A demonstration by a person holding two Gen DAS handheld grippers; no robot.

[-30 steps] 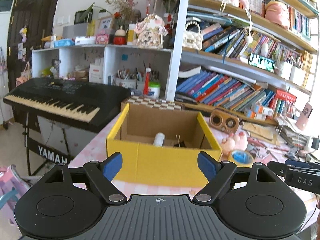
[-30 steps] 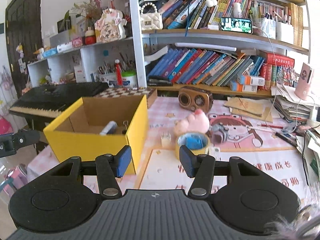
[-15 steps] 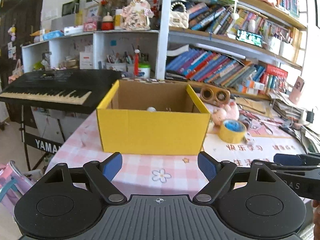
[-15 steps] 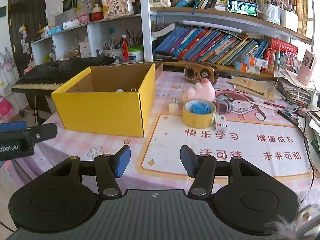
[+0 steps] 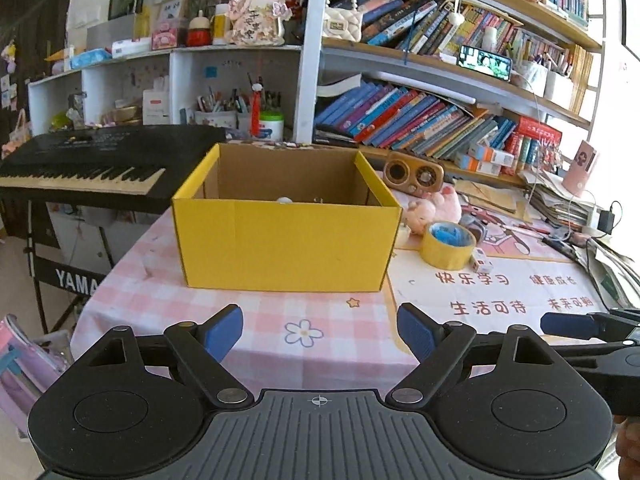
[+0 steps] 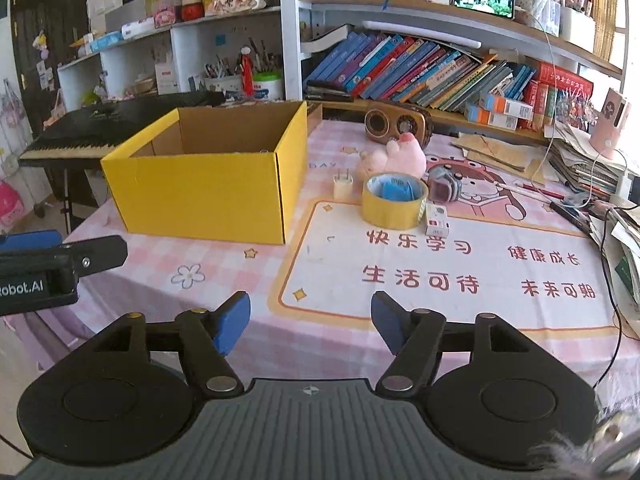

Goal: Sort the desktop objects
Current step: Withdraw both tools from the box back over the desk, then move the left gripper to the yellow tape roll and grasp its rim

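Both claws are drawing back from the yellow box (image 5: 286, 240), which is now sitting farther off than a second ago. The left claw (image 5: 320, 334) is hanging released over the desk's (image 5: 248, 312) near edge, and the right claw (image 6: 310, 322) is likewise spread wide, gripping nothing. Beyond it, the tape roll (image 6: 394, 200), a small white box (image 6: 437, 219), a charger plug (image 6: 343, 187) and a pink plush (image 6: 394, 158) are lying just right of the box.

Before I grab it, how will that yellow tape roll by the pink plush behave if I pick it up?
The tape roll lies flat on its side, so it probably won't roll. It looks stiff enough to pinch across its wall. Something blue sits in its core and may fall out when lifted.
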